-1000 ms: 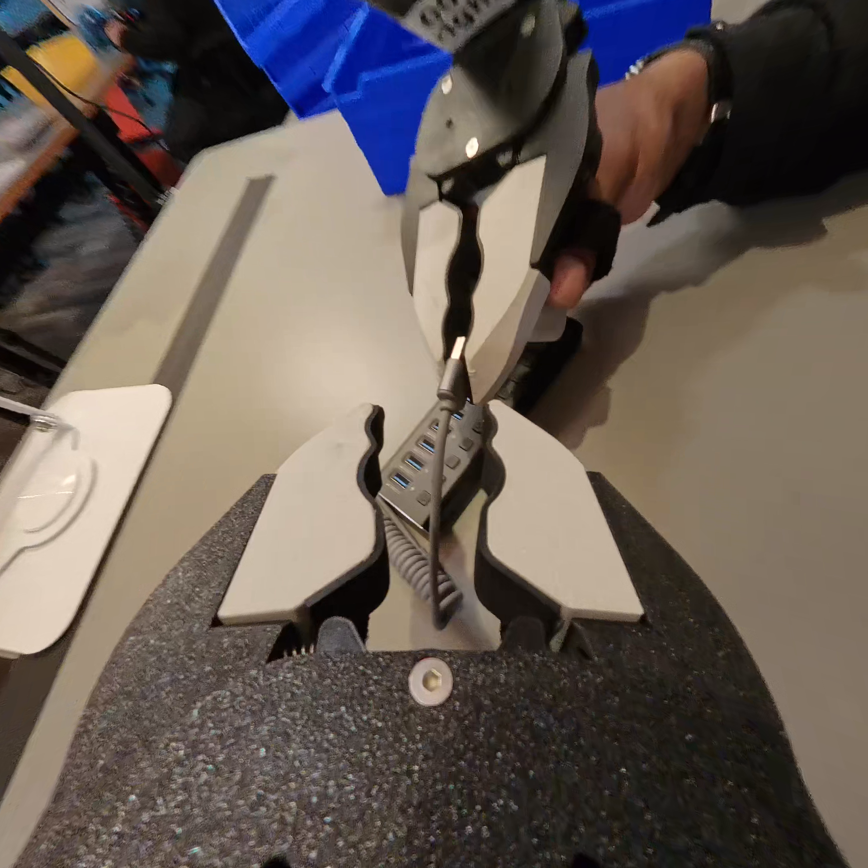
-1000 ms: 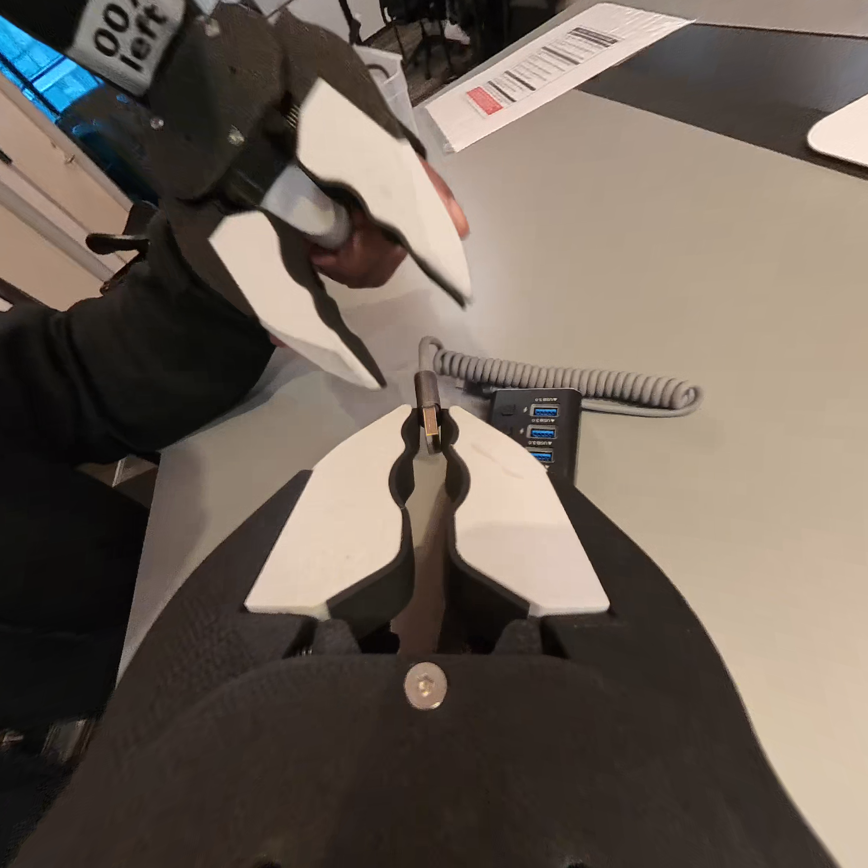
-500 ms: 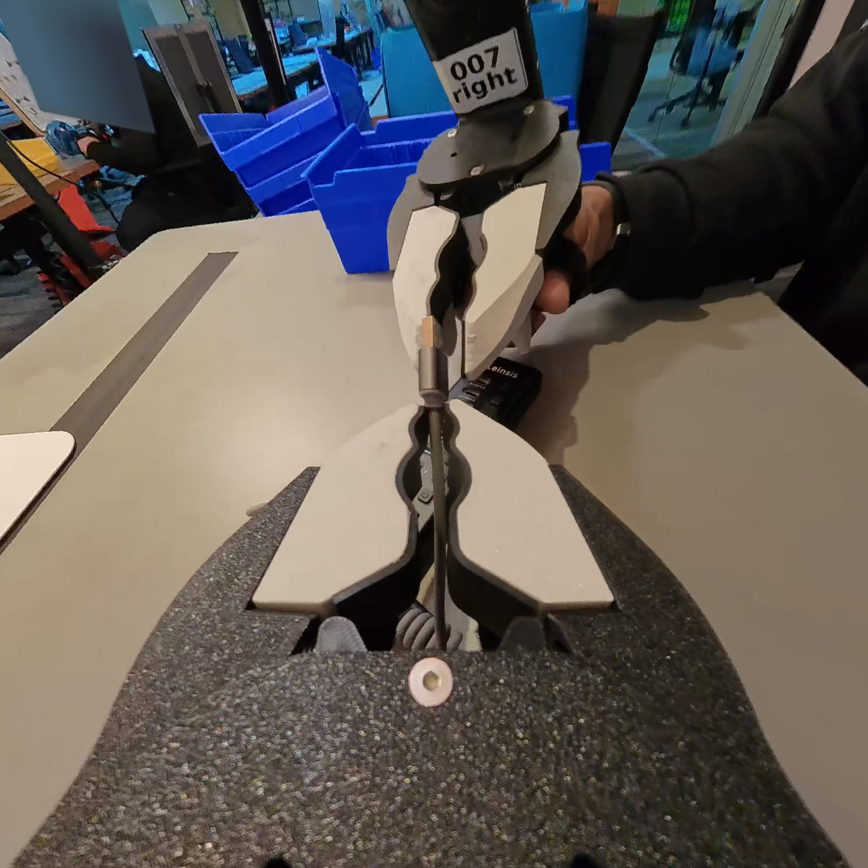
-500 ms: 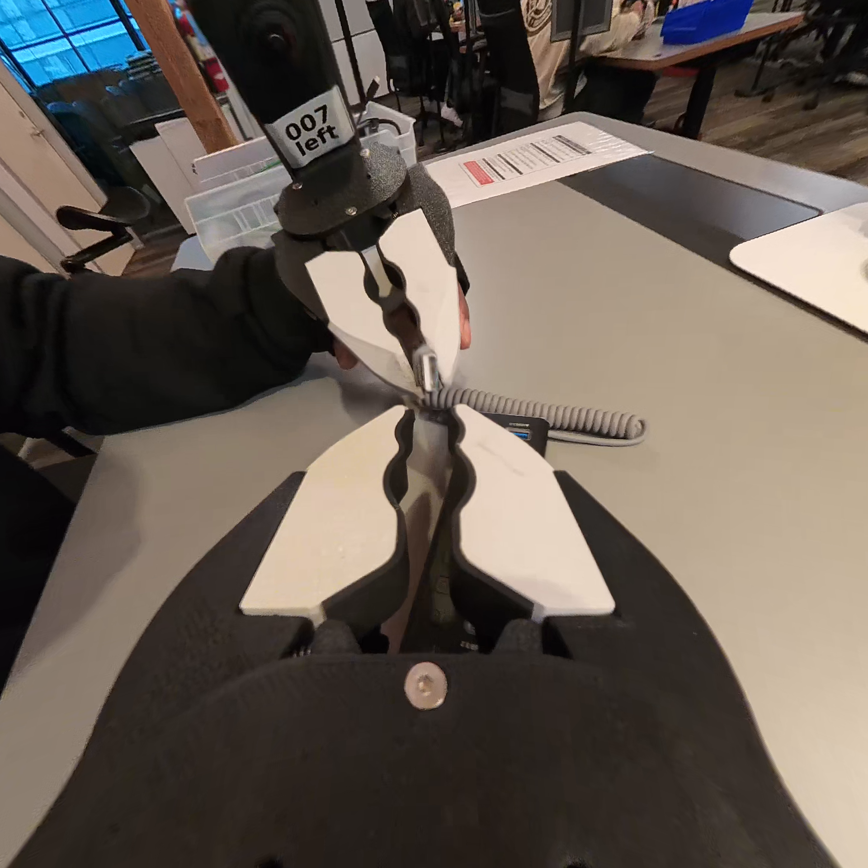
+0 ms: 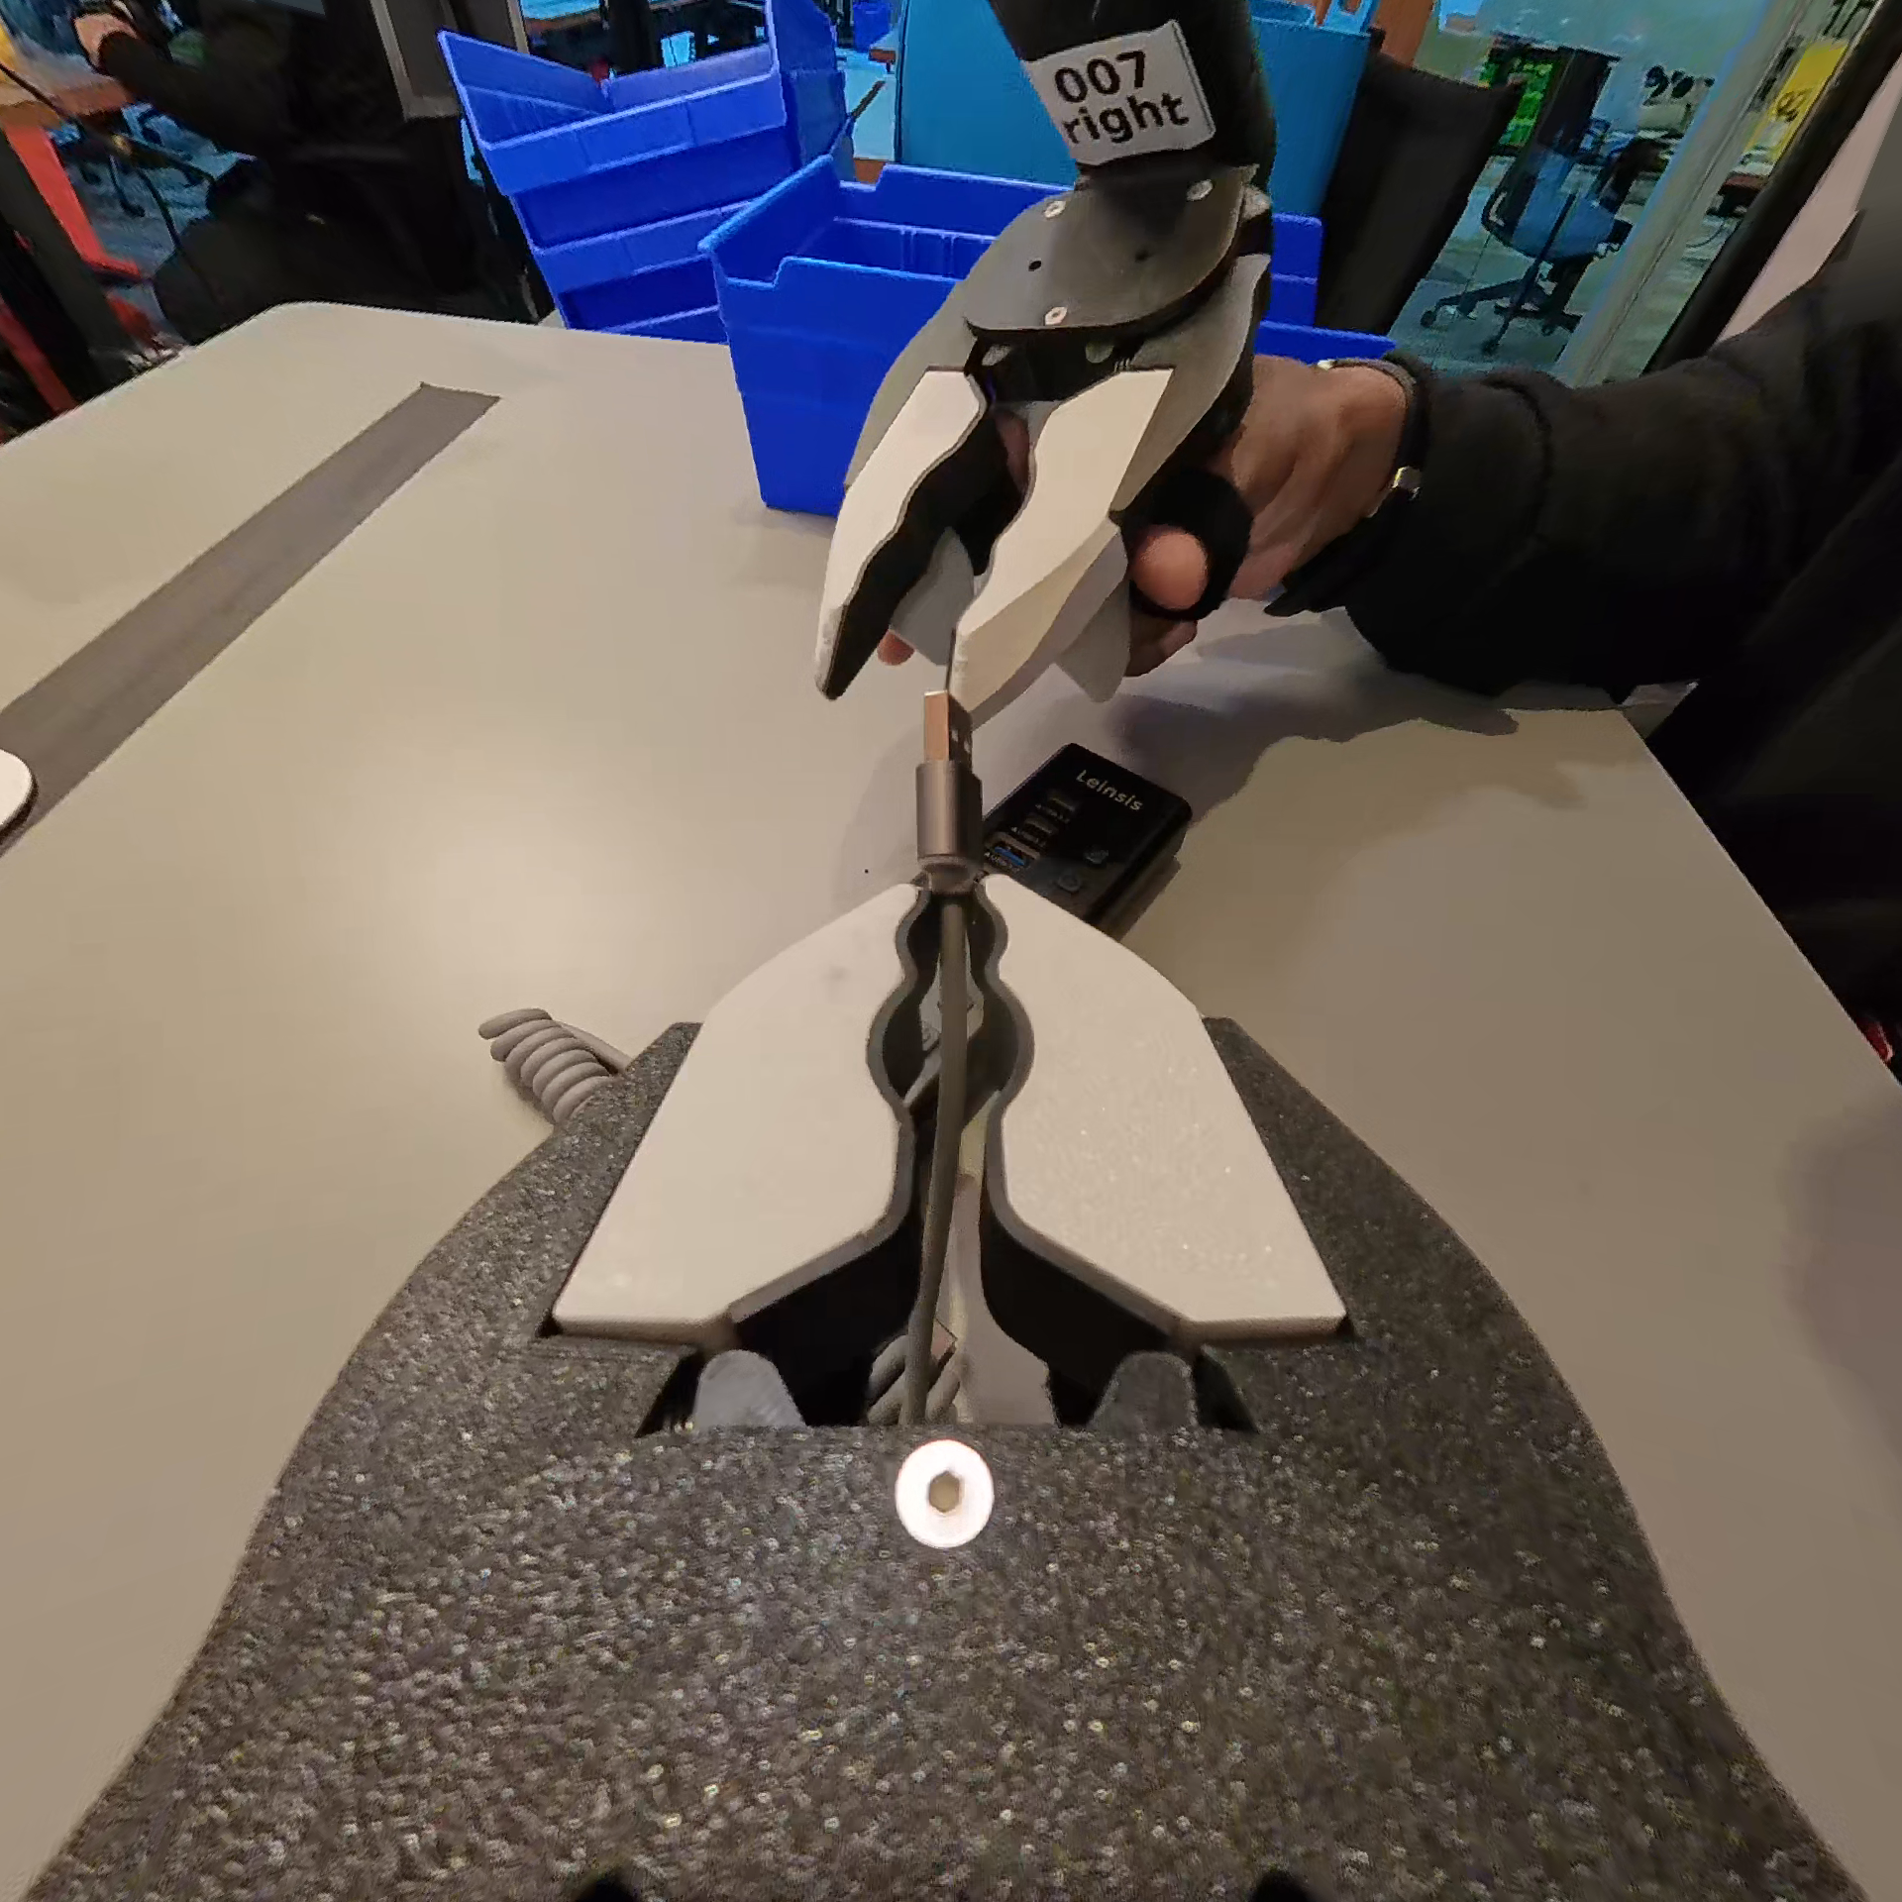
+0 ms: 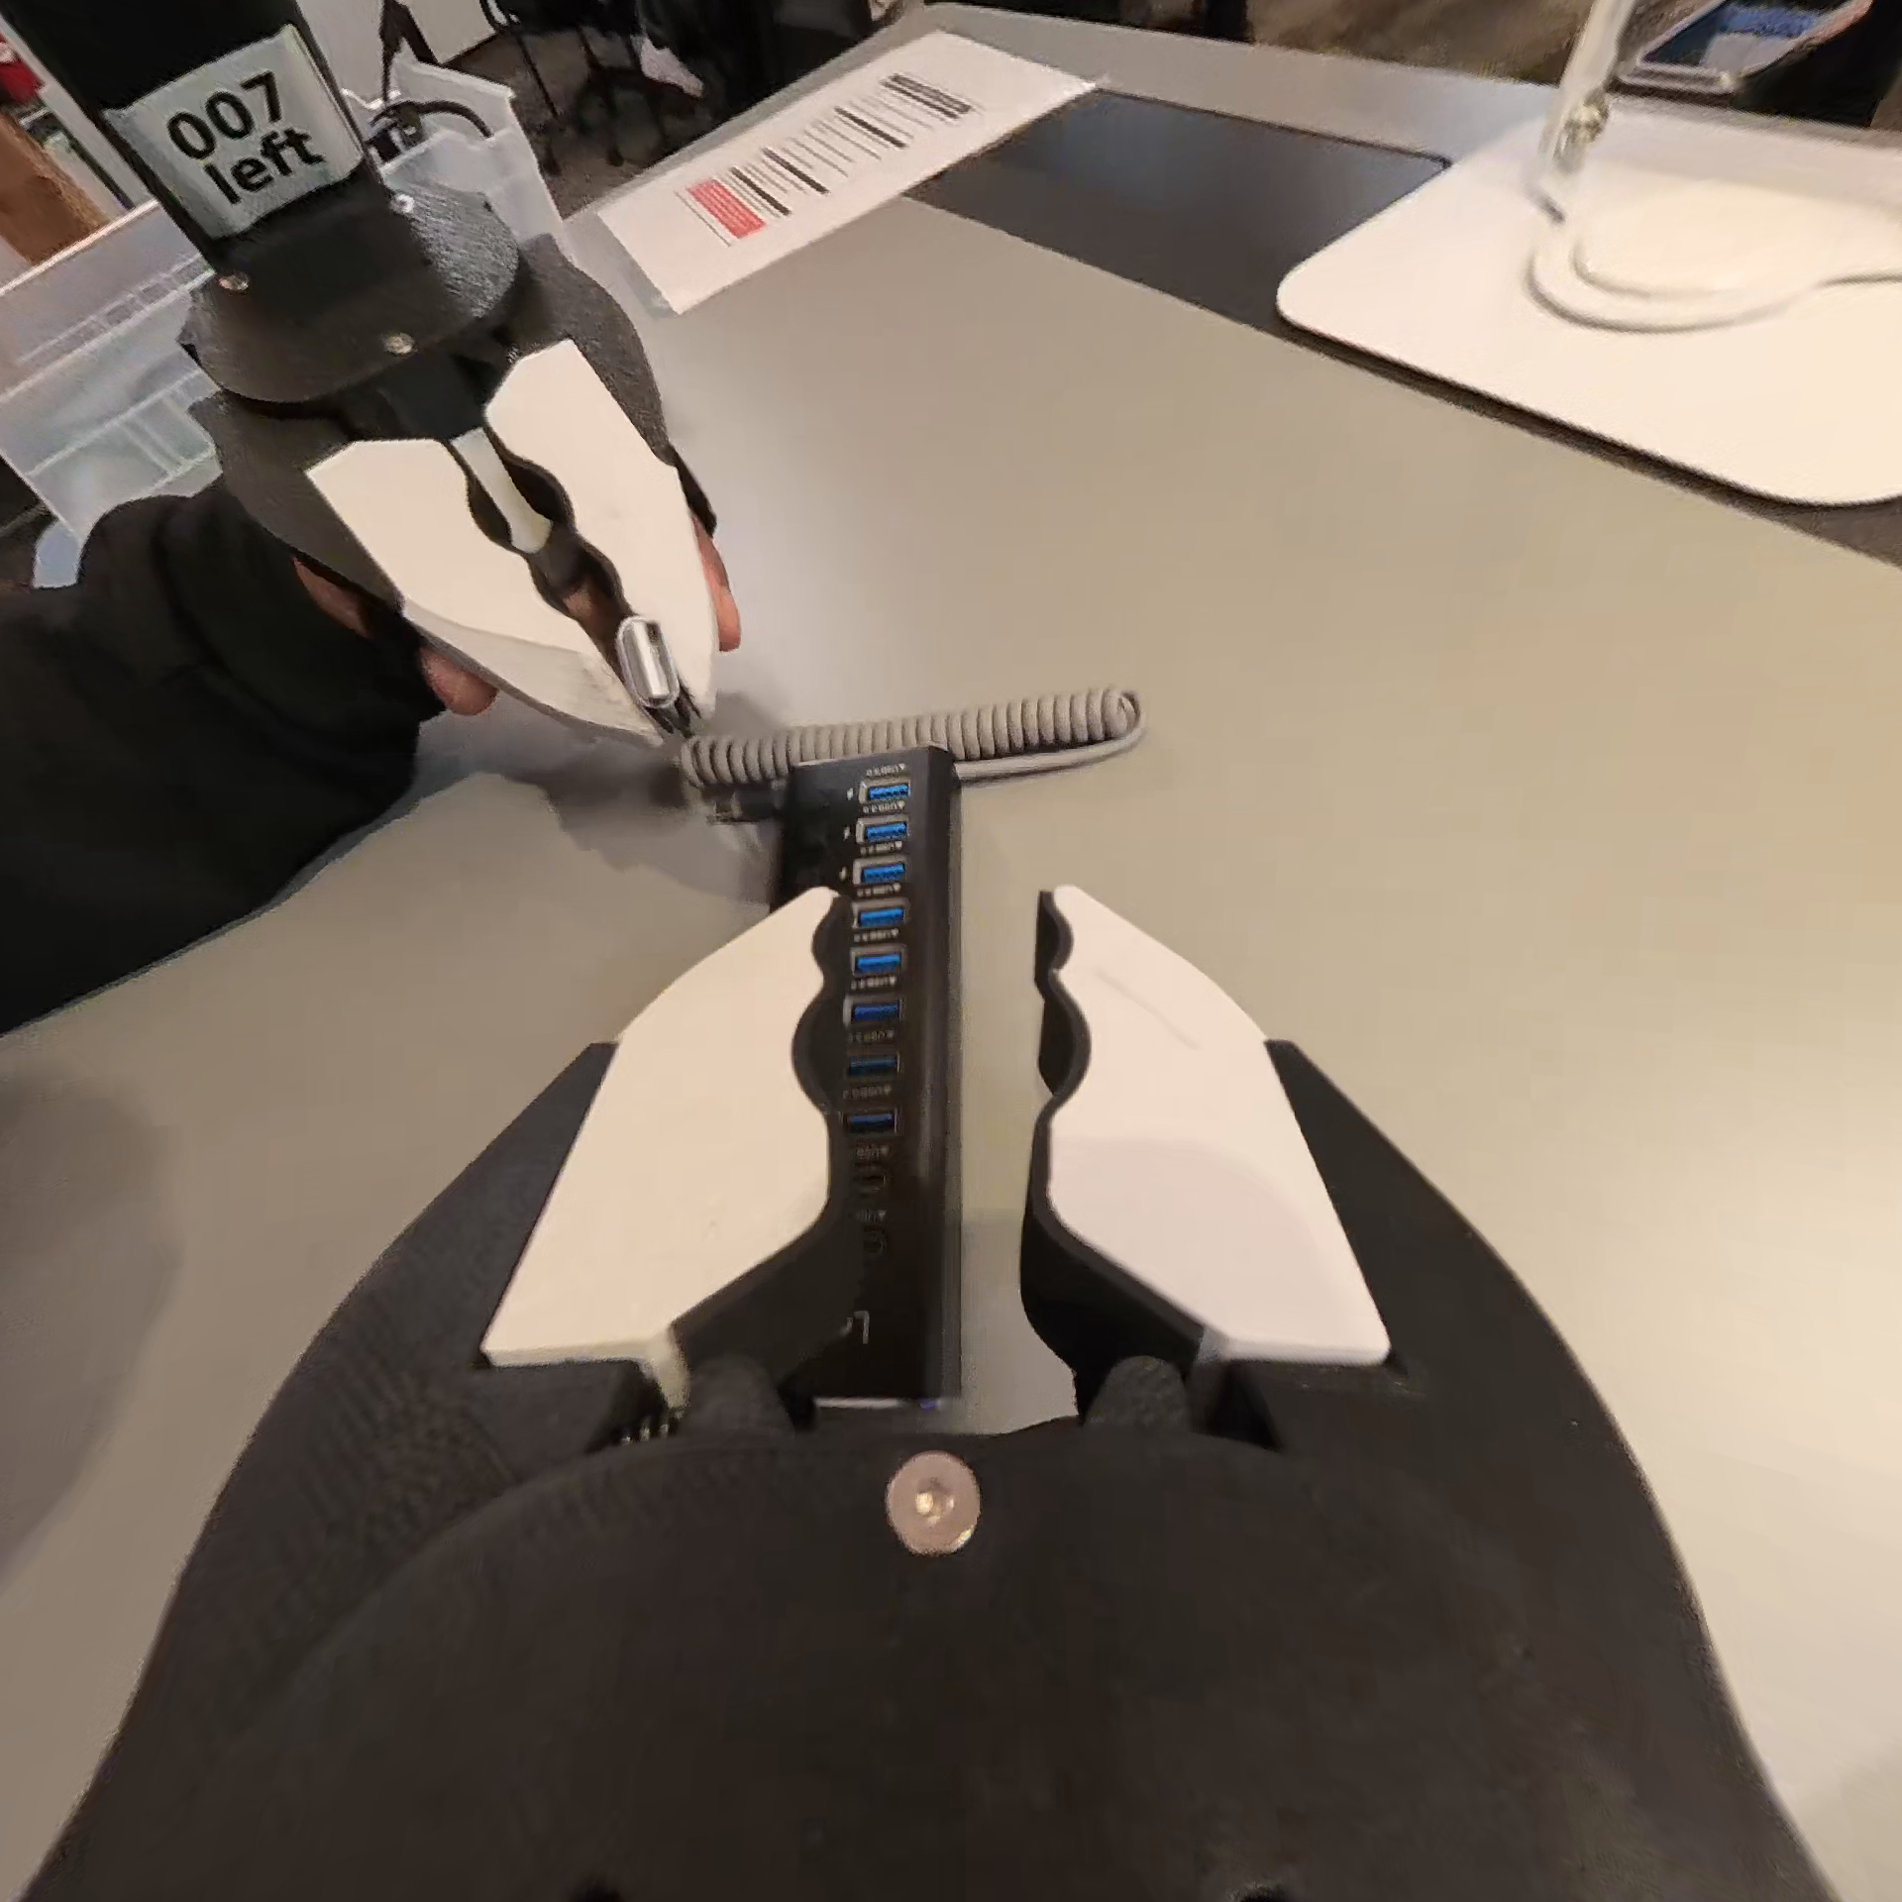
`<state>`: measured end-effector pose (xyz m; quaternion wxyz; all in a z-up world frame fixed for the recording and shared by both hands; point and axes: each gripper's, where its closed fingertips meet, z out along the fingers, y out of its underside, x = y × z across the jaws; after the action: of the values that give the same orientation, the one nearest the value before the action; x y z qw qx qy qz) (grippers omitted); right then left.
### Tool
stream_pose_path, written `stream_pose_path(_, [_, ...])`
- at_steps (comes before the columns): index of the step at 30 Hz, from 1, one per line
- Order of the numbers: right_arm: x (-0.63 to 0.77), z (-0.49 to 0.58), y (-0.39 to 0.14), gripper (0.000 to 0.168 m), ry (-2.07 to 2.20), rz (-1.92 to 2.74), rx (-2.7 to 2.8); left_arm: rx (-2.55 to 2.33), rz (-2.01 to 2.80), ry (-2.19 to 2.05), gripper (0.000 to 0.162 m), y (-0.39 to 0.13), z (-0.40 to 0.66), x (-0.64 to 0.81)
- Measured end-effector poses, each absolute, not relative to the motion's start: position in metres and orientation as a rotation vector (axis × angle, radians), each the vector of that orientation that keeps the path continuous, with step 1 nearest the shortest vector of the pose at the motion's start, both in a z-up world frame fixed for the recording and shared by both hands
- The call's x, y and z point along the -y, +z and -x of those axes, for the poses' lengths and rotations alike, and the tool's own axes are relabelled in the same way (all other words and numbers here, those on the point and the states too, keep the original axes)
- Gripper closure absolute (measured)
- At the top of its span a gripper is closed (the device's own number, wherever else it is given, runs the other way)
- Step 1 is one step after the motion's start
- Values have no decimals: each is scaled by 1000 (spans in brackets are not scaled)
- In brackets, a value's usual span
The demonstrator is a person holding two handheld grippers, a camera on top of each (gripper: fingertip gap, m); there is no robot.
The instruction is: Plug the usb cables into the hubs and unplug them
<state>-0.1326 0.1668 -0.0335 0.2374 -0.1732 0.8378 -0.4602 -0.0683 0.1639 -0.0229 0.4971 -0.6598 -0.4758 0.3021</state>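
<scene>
The left gripper (image 5: 947,893) is clamped on the thin grey cord just behind a slim metal-sleeved USB plug (image 5: 947,782), which juts past its tips toward twelve o'clock; the right gripper (image 6: 937,906) hangs with its white fingers apart, straddling a long black USB hub with a row of blue ports (image 6: 906,988) lying flat on the table, touching neither side that can be seen. To plug in well, the right gripper would likely close on the hub to steady it; the plug's flat face should be squared to one blue port, then pushed straight, not at a slant. The grey coiled cable (image 6: 926,736) lies just beyond the hub's far end at twelve o'clock. The matte grey tabletop (image 6: 1338,720) carries a printed white sheet (image 6: 844,154) at eleven o'clock and a white stand base (image 6: 1647,340) at two; in the left wrist view, blue plastic bins (image 5: 823,298) sit at twelve.
</scene>
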Motion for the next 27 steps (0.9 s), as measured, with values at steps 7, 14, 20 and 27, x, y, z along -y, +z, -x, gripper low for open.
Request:
stream_pose_path(7, [-217,143,-63,102,-1142,476,-2413,1182,1545,682,157,-27,63,-163])
stream_pose_path(14, [-246,147,-94,87,-1004,561,-2542,1082,1433,636,157,-15,59,-166])
stream_pose_path(20, [-244,143,-103,94,-996,669,-2624,980,1344,646,157,2,50,-167])
stream_pose_path(27, [-245,137,-103,111,-1000,726,-2600,977,1352,658,157,3,51,-167])
